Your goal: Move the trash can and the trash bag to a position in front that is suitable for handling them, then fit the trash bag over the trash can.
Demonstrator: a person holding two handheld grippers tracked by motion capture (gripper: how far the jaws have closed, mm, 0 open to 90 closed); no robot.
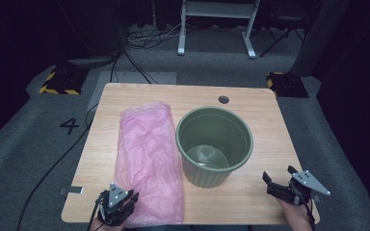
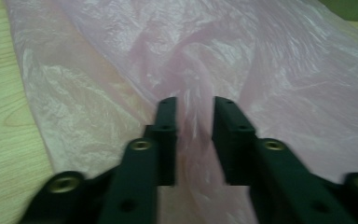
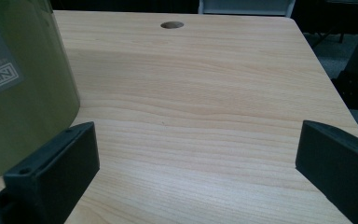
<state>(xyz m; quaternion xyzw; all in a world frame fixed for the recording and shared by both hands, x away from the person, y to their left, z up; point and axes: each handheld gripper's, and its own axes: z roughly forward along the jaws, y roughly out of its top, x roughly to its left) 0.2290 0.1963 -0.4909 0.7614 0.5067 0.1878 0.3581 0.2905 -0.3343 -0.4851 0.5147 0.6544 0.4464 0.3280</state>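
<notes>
Bag: the pink bag (image 1: 150,163) lay flat and crinkly on the left half of the table (image 1: 265,120), running from near the far edge down to the near edge. Its right side sat just beside the bin, maybe touching, I couldn't tell.

Bin: green bin (image 1: 214,144) stood upright about mid-table, right of the bag, open top, looked empty inside. In the right gripper view its wall (image 3: 23,88) had a label on it, too cropped to read.

Left gripper: the left gripper (image 1: 120,204) was down at the bag's near-left corner. From the left gripper view (image 2: 194,140) the jaws were close together with just a narrow gap, and a ridge of pink film stood up between them. Looked like a pinch on the bag (image 2: 261,65), film bunched up right there.

Right gripper: the right gripper (image 1: 278,180) hung near the table's near-right corner, right of the bin and clear of it. Jaws were spread wide (image 3: 196,163), nothing but bare wood between them.

Table extras: a round cable hole (image 1: 223,99) sat near the far edge, behind the bin.
</notes>
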